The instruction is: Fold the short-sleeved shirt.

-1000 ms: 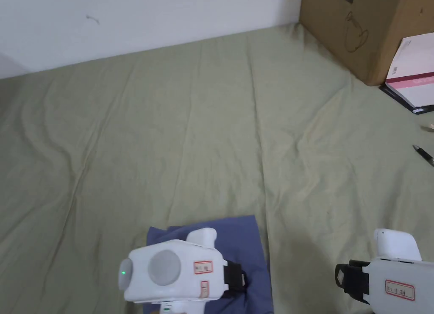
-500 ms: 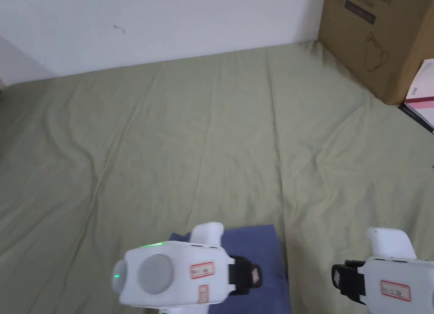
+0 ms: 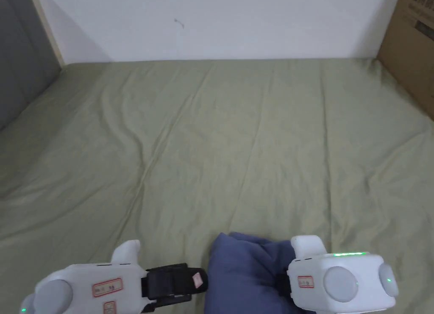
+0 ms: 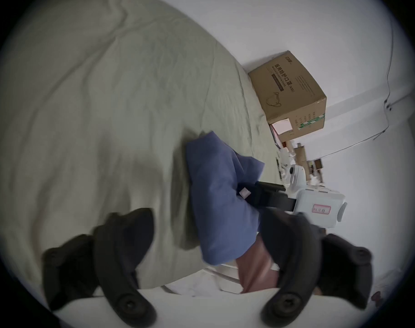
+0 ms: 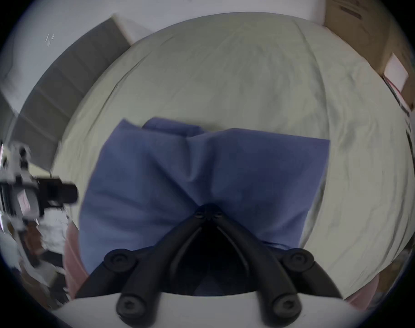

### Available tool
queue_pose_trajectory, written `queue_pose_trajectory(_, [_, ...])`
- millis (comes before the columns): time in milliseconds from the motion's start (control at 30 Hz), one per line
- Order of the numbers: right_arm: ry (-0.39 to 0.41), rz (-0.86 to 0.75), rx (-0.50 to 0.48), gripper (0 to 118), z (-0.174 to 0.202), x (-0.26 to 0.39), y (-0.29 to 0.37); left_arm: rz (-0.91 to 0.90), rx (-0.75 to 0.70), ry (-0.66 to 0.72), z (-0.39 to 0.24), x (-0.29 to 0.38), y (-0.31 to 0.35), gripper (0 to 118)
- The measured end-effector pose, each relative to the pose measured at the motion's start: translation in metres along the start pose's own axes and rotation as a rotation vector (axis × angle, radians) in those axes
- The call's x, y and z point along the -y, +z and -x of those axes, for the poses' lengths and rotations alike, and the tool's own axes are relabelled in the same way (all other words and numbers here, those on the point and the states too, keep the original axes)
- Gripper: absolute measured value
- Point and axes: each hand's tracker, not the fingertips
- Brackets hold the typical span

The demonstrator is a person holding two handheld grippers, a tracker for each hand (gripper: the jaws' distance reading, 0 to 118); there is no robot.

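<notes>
The right gripper (image 5: 207,211) pinches the folded shirt (image 3: 241,272) at its near edge; the left gripper (image 4: 206,241), spread and empty, hangs just left of it.

Your folded shirt (image 3: 241,272) lies on the bed (image 3: 237,149) at its near edge, about midway along. Your right gripper (image 3: 282,285) sits on the shirt's right part, its fingers (image 5: 197,217) closed together on the cloth. Your left gripper (image 3: 199,281) is just left of the shirt, apart from it, fingers (image 4: 128,236) spread. A cardboard box (image 3: 413,43) stands at the bed's far right corner, against the wall (image 3: 220,18) behind the far edge.
</notes>
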Motion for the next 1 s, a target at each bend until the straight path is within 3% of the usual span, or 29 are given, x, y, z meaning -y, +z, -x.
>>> queue_pose_trajectory(67, [-0.084,-0.01,-0.018,0,-0.004,-0.007,0.013,0.022,0.077,0.008,0.005,-0.003,-0.02,109])
queue_pose_trajectory(300, [-0.049,-0.01,0.02,0,0.002,-0.002,0.012,0.075,0.232,0.131,0.018,-0.012,-0.094,111])
queue_pose_trajectory(333, [-0.042,-0.009,0.025,0,0.004,-0.003,0.013,0.076,0.28,0.11,0.015,-0.014,-0.098,105])
queue_pose_trajectory(400, [-0.046,-0.003,0.029,0,0.005,-0.005,0.016,0.125,0.278,0.114,0.015,-0.018,-0.108,36])
queue_pose_trajectory(433, [-0.048,-0.008,0.029,0,0.006,-0.005,0.019,0.13,0.235,0.125,0.011,-0.017,-0.108,27])
queue_pose_trajectory(467, [-0.047,-0.015,0.033,0,0.006,-0.005,0.021,0.142,0.093,0.078,0.009,-0.016,-0.111,26])
queue_pose_trajectory(500, [-0.047,-0.02,0.036,0,0.007,-0.006,0.024,0.153,0.092,0.033,0.009,-0.014,-0.11,26])
queue_pose_trajectory(567, [-0.062,-0.046,0.033,0,0.007,-0.008,0.034,0.138,0.205,0.086,0.017,-0.015,-0.101,26])
queue_pose_trajectory(633, [-0.072,-0.066,0.027,0,0.008,-0.012,0.042,0.143,0.177,0.082,0.018,-0.022,-0.087,26])
queue_pose_trajectory(700, [-0.073,-0.092,0.024,0,0.01,-0.017,0.05,0.11,0.073,-0.01,0.025,-0.032,-0.061,26])
queue_pose_trajectory(800, [-0.058,-0.128,0.031,0,0.016,-0.024,0.059,0.061,-0.071,-0.022,0.049,-0.057,-0.007,26])
queue_pose_trajectory(1000, [-0.083,-0.146,0.007,0,0.019,-0.026,0.059,0.028,-0.655,-0.182,0.086,-0.117,0.098,26])
